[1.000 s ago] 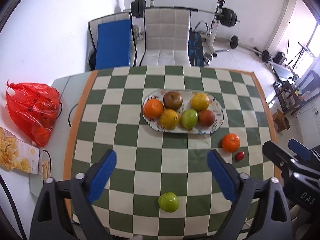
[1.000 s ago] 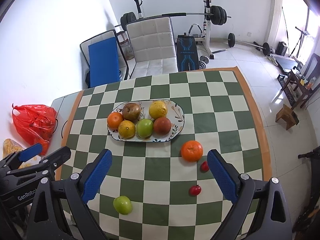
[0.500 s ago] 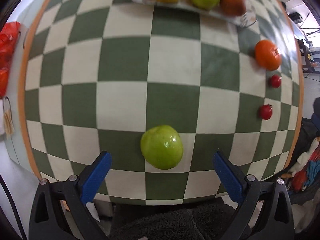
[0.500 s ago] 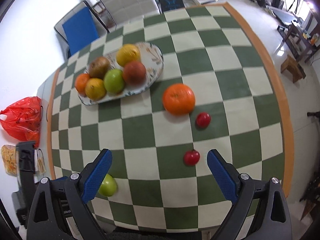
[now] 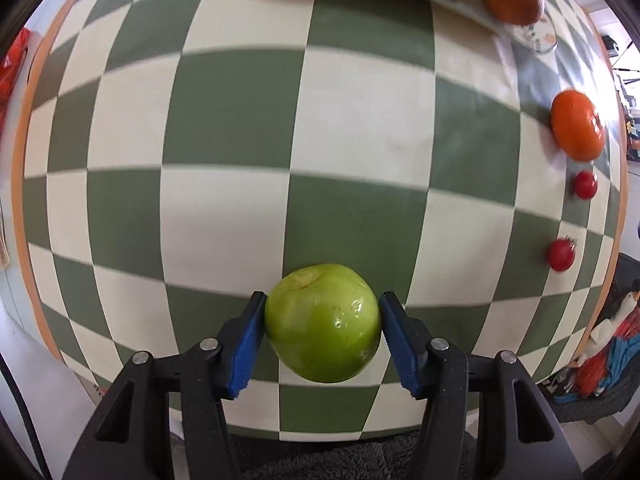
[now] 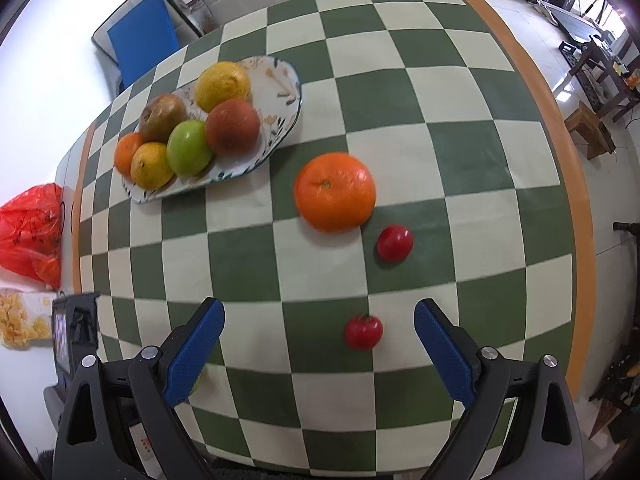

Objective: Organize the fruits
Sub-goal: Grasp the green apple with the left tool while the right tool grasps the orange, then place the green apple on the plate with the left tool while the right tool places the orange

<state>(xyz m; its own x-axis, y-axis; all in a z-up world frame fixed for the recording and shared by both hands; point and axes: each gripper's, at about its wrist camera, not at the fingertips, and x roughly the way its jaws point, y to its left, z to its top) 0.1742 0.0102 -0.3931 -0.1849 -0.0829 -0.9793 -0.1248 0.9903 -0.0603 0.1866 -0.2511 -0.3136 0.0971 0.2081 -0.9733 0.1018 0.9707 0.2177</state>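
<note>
Left jaws pinch the glossy green apple [image 5: 322, 322], seemingly touching; right jaws gape.

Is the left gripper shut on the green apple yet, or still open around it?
Shut on it. In the left wrist view both blue pads of the left gripper press the sides of the green apple, with no gap showing.

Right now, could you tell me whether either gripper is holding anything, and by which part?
The left gripper pinches the green apple across its sides. The right gripper is open, holding nothing.
</note>
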